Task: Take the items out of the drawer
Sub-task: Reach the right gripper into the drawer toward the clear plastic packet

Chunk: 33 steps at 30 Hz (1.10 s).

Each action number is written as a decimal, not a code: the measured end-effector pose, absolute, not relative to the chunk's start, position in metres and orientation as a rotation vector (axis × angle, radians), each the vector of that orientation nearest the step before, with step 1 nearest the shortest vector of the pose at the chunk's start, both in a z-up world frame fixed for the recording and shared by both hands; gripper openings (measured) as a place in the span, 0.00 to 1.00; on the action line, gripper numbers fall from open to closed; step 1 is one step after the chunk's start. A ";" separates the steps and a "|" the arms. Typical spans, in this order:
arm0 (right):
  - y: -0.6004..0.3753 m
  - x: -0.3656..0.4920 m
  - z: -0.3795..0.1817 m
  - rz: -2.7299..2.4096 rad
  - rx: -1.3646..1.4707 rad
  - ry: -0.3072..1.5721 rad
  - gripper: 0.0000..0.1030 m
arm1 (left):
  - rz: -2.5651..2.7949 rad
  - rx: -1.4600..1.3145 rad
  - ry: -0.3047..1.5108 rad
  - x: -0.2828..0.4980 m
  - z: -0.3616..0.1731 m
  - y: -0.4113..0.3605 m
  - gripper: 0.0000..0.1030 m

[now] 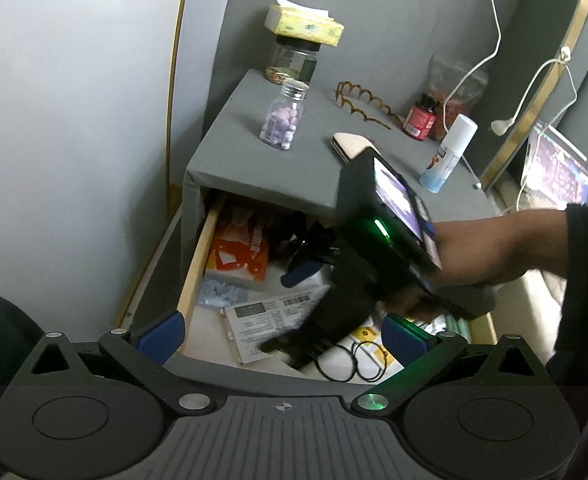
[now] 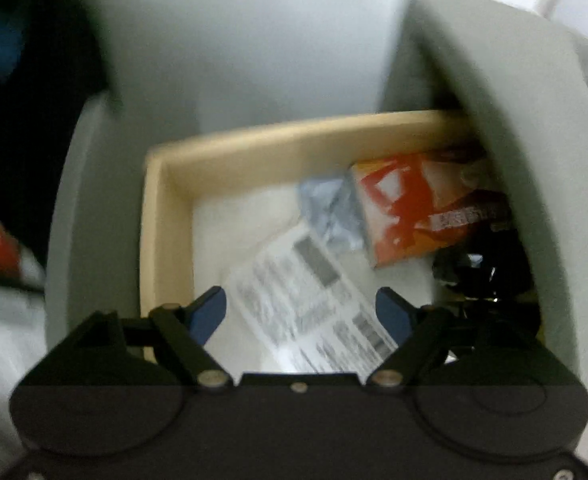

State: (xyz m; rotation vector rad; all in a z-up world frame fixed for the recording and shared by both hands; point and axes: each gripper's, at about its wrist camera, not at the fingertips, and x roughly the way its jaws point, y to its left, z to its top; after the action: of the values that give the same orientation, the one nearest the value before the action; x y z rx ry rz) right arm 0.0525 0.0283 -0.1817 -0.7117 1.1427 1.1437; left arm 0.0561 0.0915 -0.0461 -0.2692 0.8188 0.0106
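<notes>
Right wrist view smeared throughout: print on the sheet (image 2: 310, 304) unreadable, dark object (image 2: 478, 268) beside the orange box (image 2: 422, 208) unidentifiable. Left wrist view: right claw (image 1: 294, 308) and hand (image 1: 490, 248) hide much of the drawer (image 1: 199, 256); laptop (image 1: 558, 172) half hidden.

- Drawer (image 2: 165, 216): pulled open, pale wood walls, white floor.
- Orange box (image 2: 418, 216): flat at the back, partly under the cabinet top.
- Printed sheet (image 2: 310, 304): flat, mid-drawer.
- Blue-grey packet (image 2: 330, 212): beside box.

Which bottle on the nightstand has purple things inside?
The clear bottle with the silver cap, nearest the left edge. The small bottle is red, and the spray bottle is white.
</notes>
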 end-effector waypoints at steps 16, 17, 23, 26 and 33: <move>0.058 0.048 -0.180 0.947 -0.490 1.036 0.54 | 0.007 -0.330 0.809 0.055 -0.045 0.099 1.00; 0.061 0.048 -0.182 0.949 -0.507 1.027 0.54 | 0.007 -0.331 0.809 0.055 -0.045 0.100 1.00; 0.068 0.047 -0.174 0.969 -0.525 1.020 0.46 | 0.016 -0.352 0.806 0.054 -0.044 0.103 1.00; 0.064 0.041 -0.170 1.015 -0.530 1.031 0.44 | 0.017 -0.369 0.807 0.055 -0.045 0.105 1.00; 0.074 0.043 -0.193 0.990 -0.639 1.005 0.47 | 0.007 -0.355 0.815 0.057 -0.048 0.100 1.00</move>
State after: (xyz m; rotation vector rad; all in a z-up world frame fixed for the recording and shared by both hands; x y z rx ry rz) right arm 0.0432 0.0743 -0.1927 -0.6387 1.0046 0.9903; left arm 0.0573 0.1000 -0.0475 -0.3549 0.8145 0.0073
